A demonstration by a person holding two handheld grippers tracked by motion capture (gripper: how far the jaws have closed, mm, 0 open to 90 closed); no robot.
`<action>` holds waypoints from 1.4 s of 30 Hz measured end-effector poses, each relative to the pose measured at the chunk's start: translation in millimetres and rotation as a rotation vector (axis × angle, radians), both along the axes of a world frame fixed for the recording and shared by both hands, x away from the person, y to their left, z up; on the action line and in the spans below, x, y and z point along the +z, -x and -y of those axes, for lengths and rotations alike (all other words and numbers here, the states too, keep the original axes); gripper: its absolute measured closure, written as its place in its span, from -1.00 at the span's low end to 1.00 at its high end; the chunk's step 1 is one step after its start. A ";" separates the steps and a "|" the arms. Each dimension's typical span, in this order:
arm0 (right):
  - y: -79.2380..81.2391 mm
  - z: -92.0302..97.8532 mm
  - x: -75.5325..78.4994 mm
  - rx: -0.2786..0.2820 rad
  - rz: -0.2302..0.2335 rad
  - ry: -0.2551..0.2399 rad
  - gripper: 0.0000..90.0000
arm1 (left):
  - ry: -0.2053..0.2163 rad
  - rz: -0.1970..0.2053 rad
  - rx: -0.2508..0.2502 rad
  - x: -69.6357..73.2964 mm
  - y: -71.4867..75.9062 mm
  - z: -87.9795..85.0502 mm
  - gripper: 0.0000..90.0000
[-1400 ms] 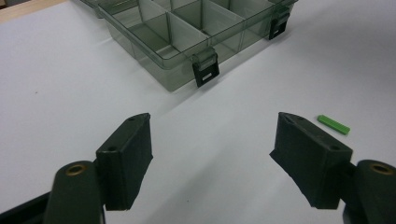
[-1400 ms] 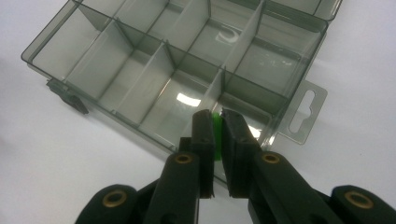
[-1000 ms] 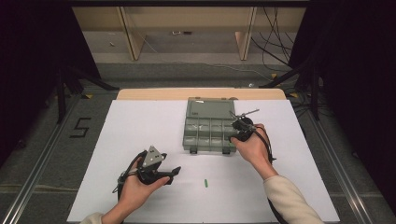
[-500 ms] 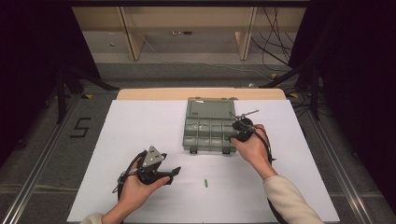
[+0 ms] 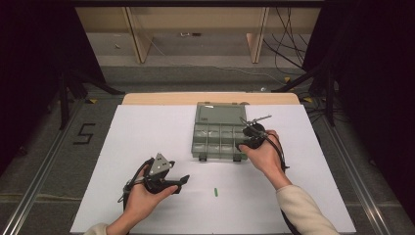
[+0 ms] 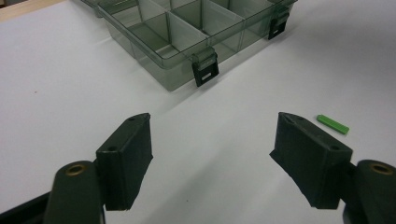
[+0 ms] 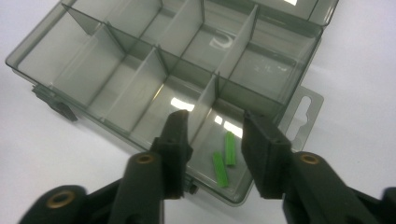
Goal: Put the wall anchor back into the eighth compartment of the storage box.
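Observation:
A smoky clear compartment box (image 5: pixel 218 137) lies open on the white table. My right gripper (image 5: pixel 243 142) hovers over its near right corner. In the right gripper view, that gripper (image 7: pixel 214 116) has just been opening and its pads grip nothing. Two green pieces (image 7: pixel 220 169) lie in the corner compartment (image 7: pixel 243 186) below the jaws. A third green piece (image 5: pixel 215 191) lies on the table in front of the box. My left gripper (image 5: pixel 181 183) rests open to its left, and in the left gripper view (image 6: pixel 214 119) the green piece (image 6: pixel 333 124) sits beyond its right jaw.
The box's lid (image 5: pixel 220 112) lies flat behind it, and two black latches (image 6: pixel 205 74) face me on the front wall. A wooden strip (image 5: pixel 210 98) edges the table's far side. Cables trail over the floor (image 5: pixel 293 44) beyond.

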State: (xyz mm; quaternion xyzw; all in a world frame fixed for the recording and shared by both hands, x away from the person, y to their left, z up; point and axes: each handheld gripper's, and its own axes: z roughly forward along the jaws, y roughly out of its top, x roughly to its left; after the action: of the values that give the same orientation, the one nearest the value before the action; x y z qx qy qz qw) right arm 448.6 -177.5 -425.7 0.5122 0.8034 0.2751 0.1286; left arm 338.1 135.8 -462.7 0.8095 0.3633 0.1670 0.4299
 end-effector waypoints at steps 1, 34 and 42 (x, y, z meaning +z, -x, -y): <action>0.0 1.0 0.0 0.019 0.011 0.002 0.26 | 0.002 0.002 -0.002 -0.1 -0.1 0.0 -0.39; 47.0 -36.7 3.7 0.145 -0.152 -0.034 0.16 | -0.006 0.011 -0.011 1.2 0.0 -1.9 -0.39; 62.7 -51.0 -7.3 0.197 -0.222 -0.005 0.21 | -0.009 0.010 -0.013 1.2 0.2 -1.7 -0.39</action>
State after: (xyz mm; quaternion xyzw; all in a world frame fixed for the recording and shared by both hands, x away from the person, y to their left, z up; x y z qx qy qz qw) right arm 385.9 -126.6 -433.0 0.4583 0.8584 0.2302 0.0102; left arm 337.9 137.6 -461.5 0.8128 0.3552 0.1700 0.4293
